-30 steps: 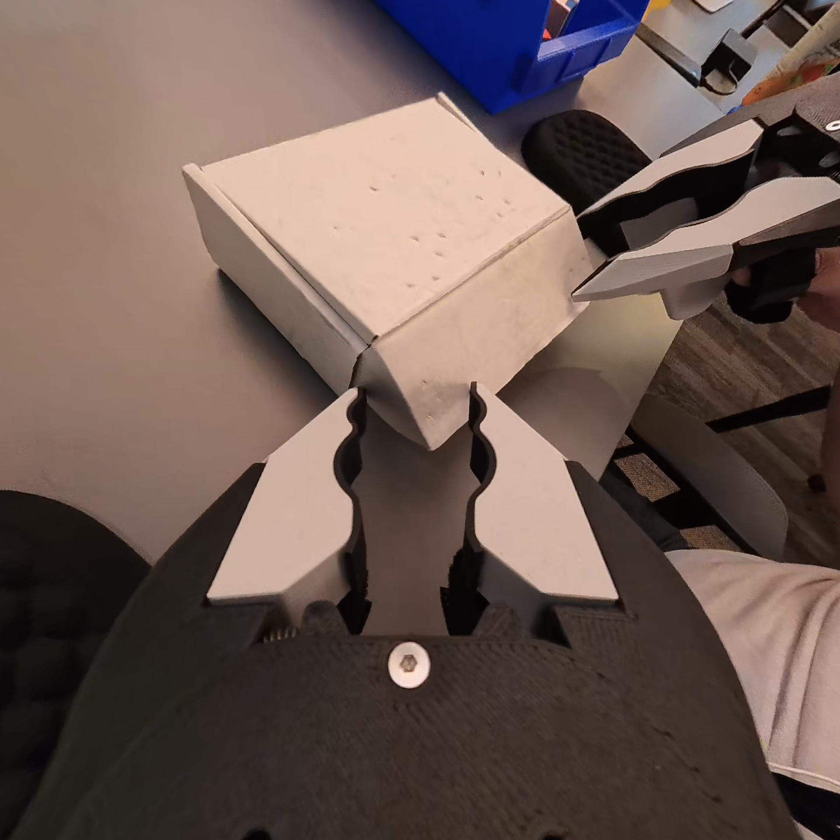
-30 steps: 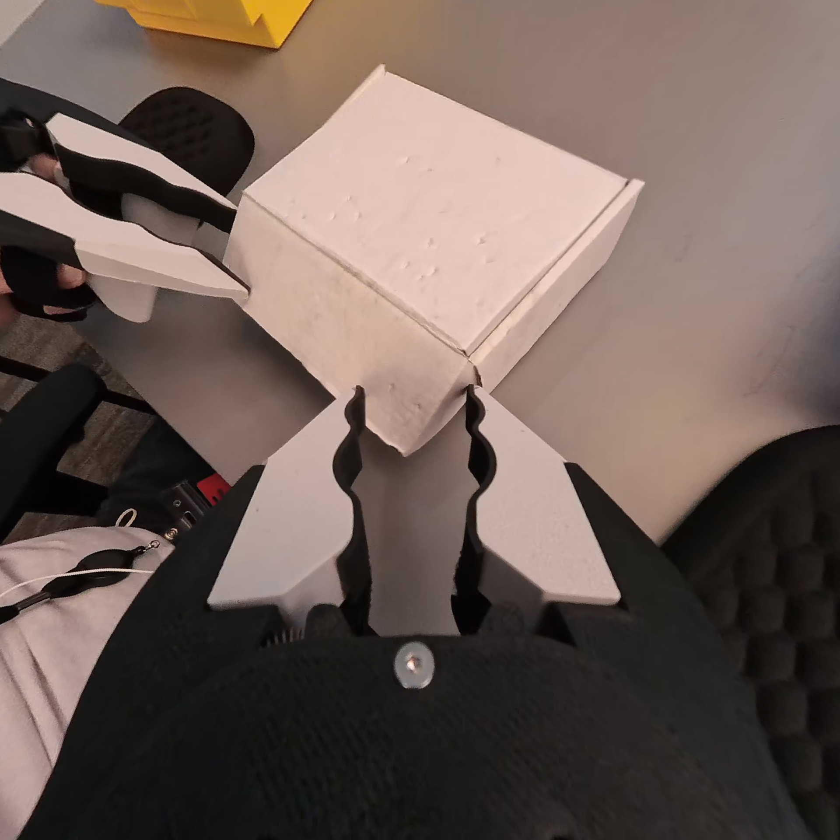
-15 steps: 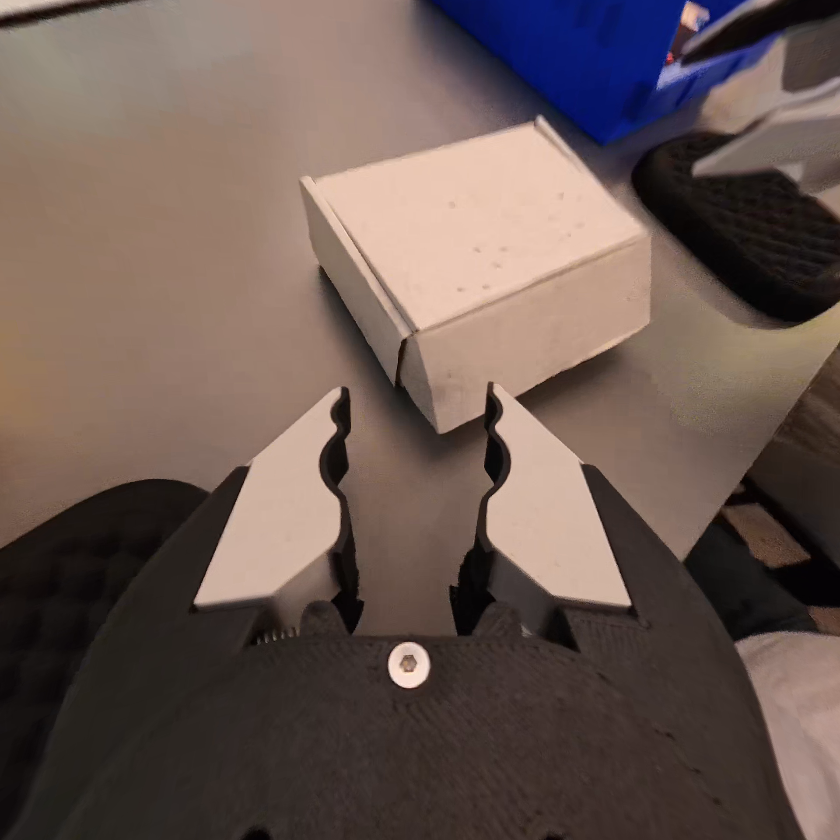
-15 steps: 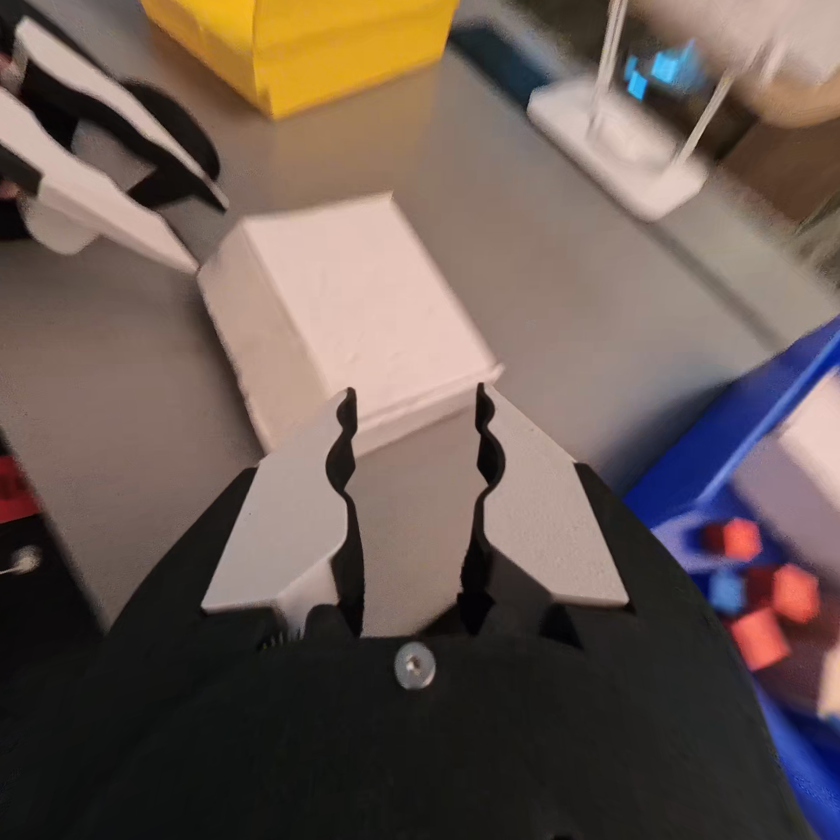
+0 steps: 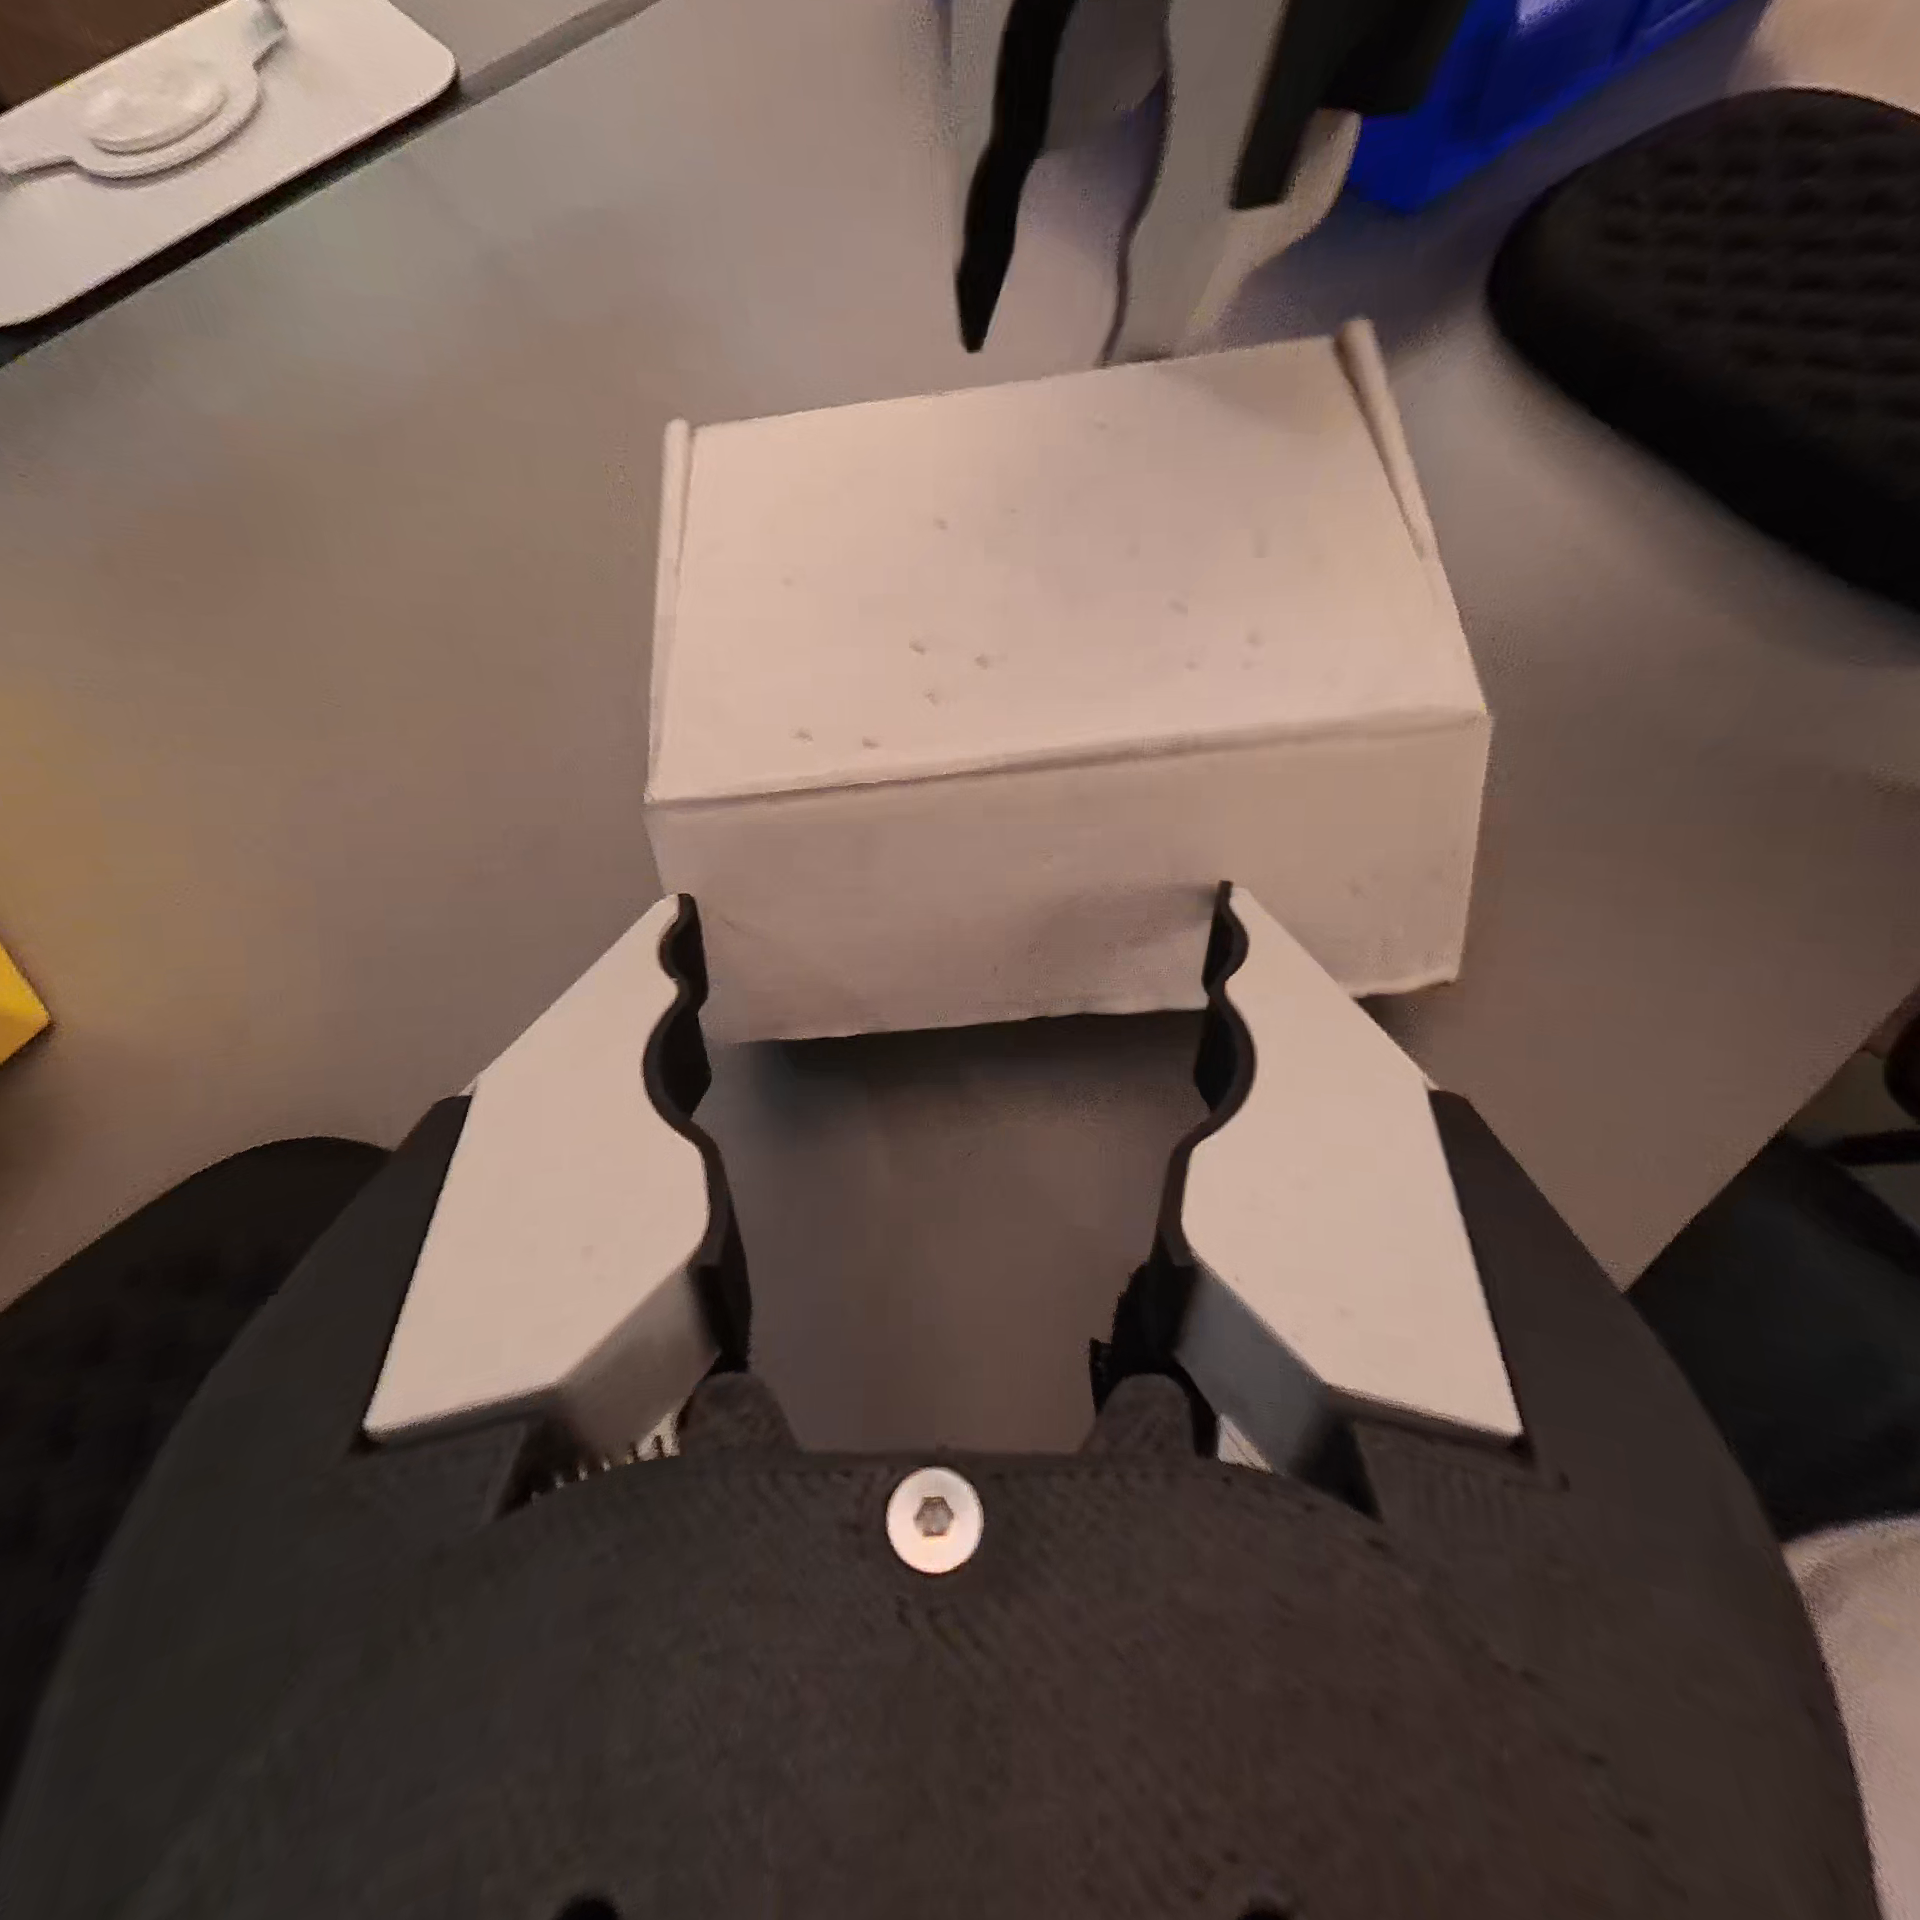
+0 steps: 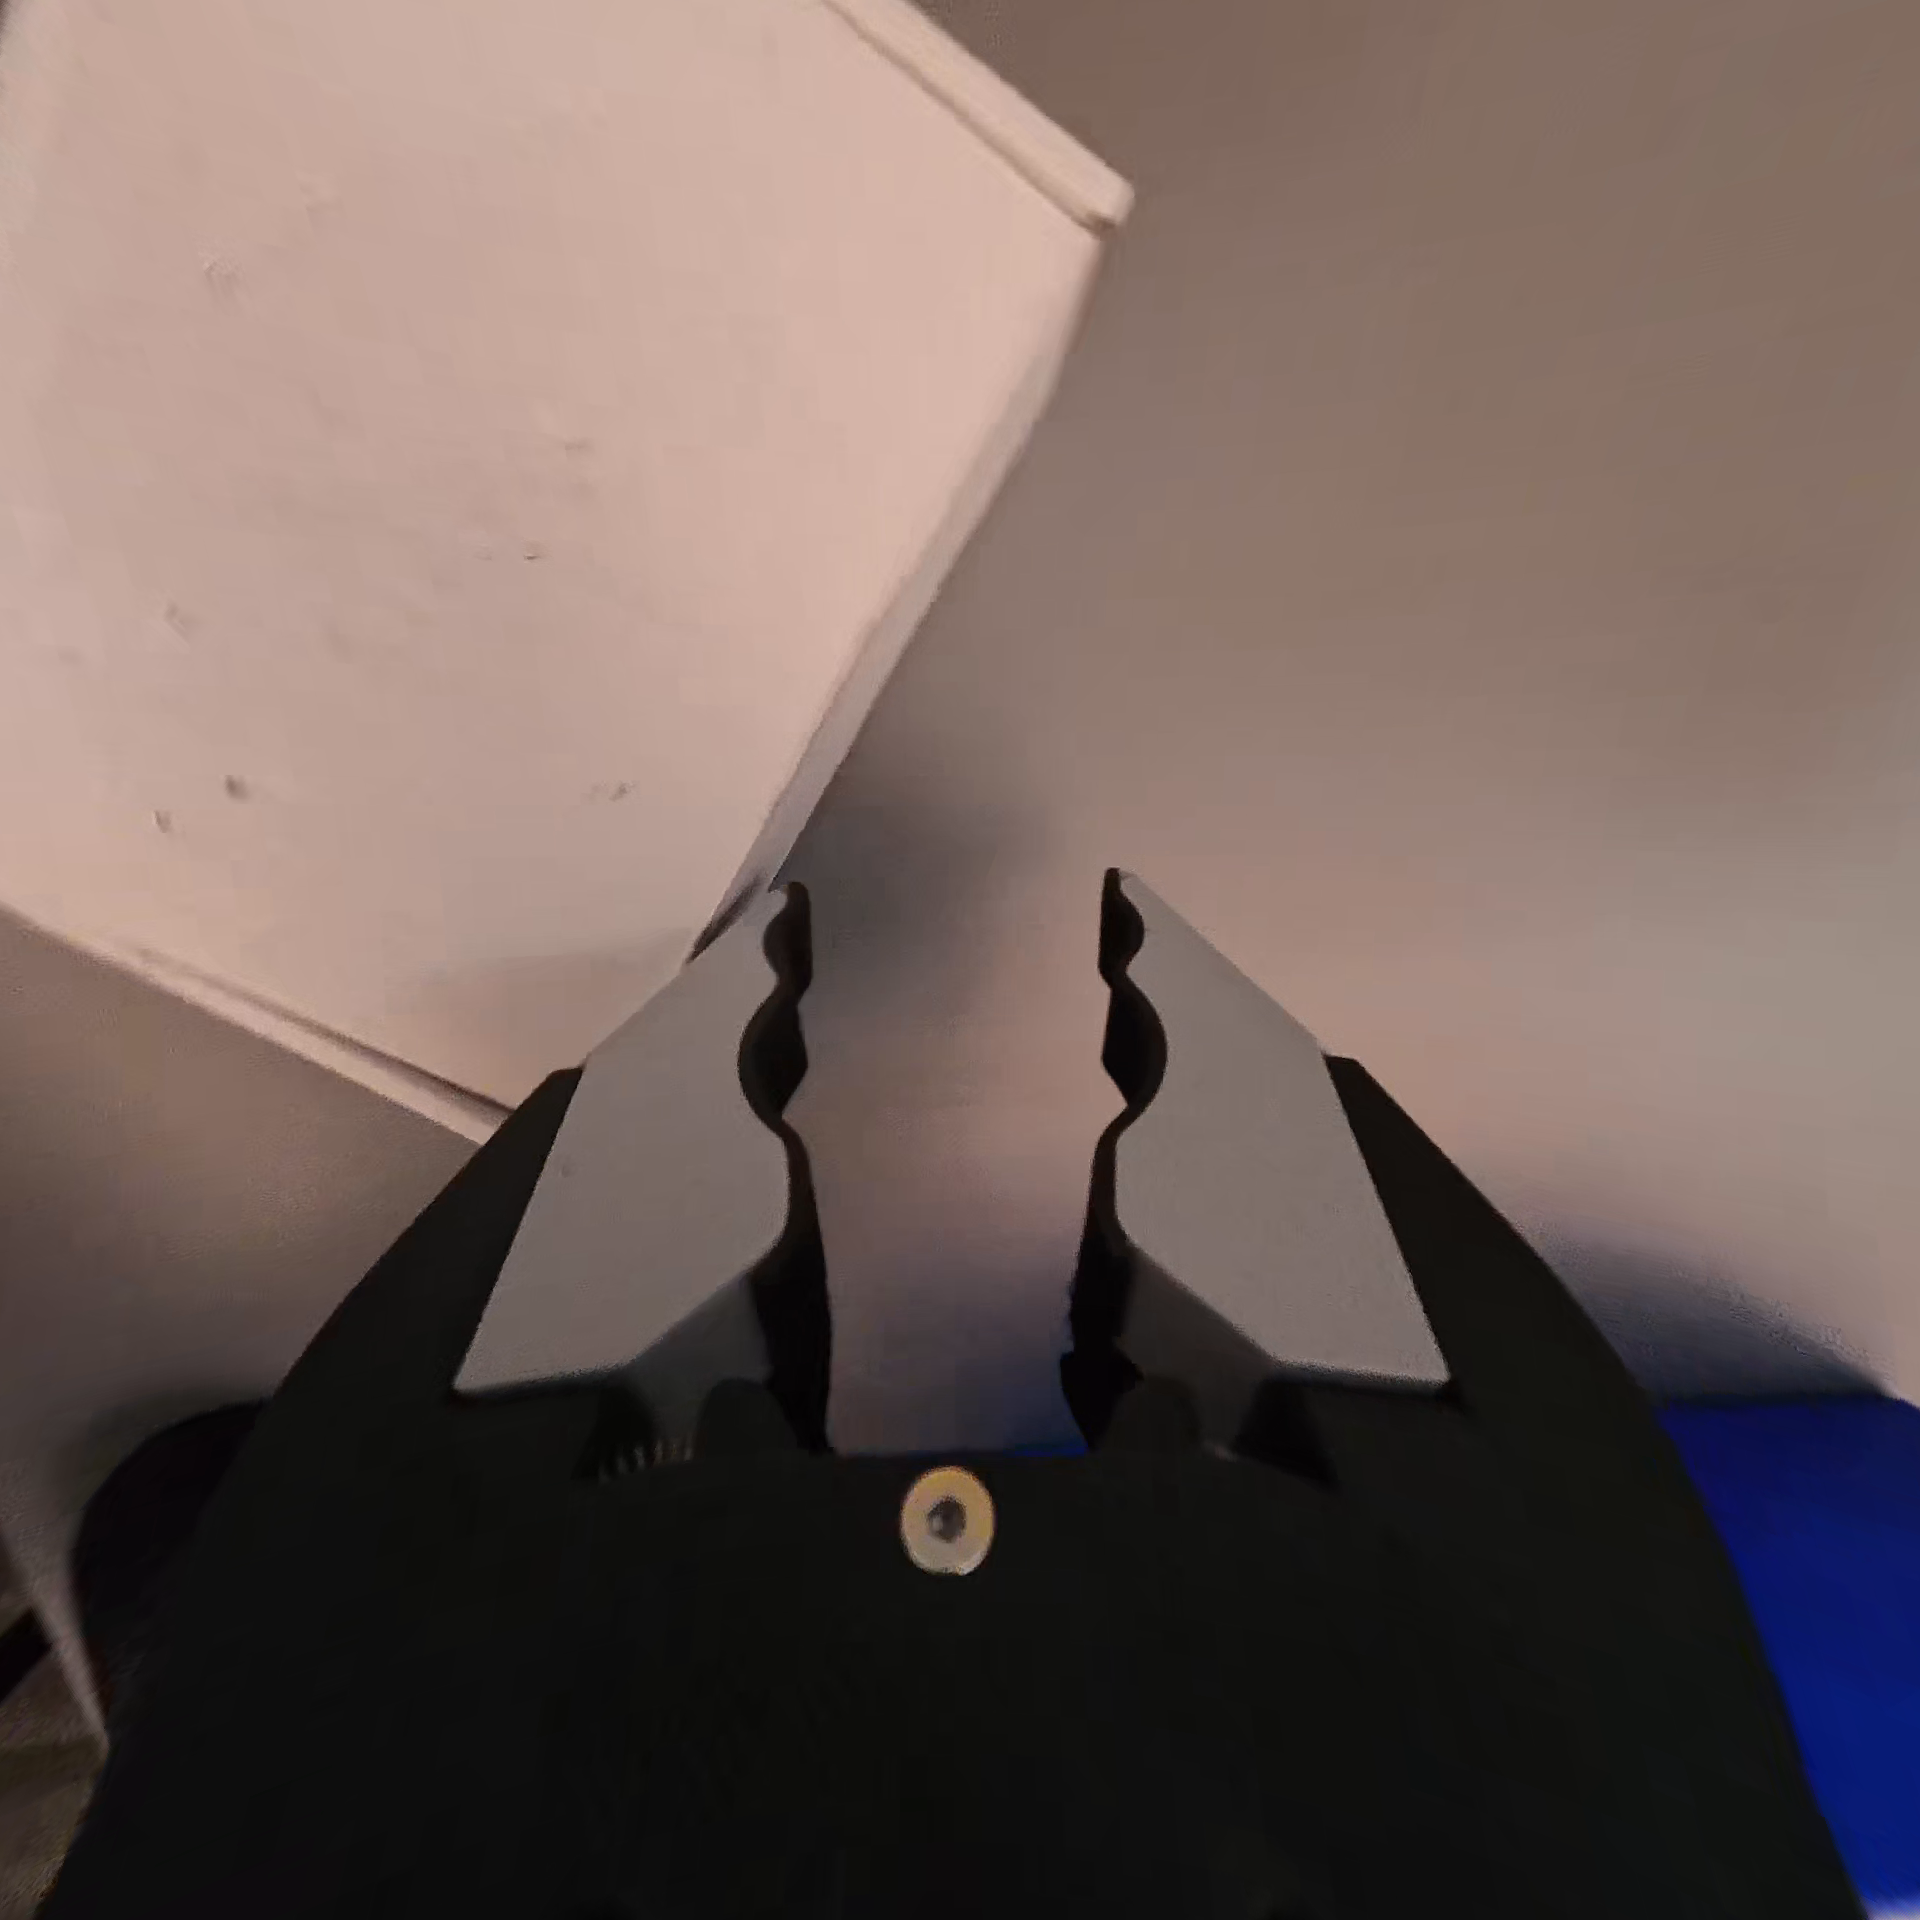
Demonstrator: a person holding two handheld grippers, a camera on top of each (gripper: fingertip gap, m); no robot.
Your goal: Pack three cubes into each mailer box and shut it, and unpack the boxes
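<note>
Closed white box (image 5: 1049, 665) sits on the grey table (image 5: 312, 623); my left gripper (image 5: 951, 940) spread wide at its near wall, right gripper (image 6: 951, 904) apart, empty, at the far side. I'd square both before squeezing

The left claw (image 5: 954, 914) was spread wide, its two grey fingers (image 5: 582, 1174) well apart with nothing gripped between them, and it pointed forward and slightly downward. The right claw (image 6: 951, 894) was also parted, though more narrowly, and held nothing; its fingers (image 6: 1236, 1132) angled steeply down. In the left wrist view the right claw (image 5: 1101, 301) showed farther off (blurred), hanging tips downward with a gap between its fingers, opposite the left claw.
</note>
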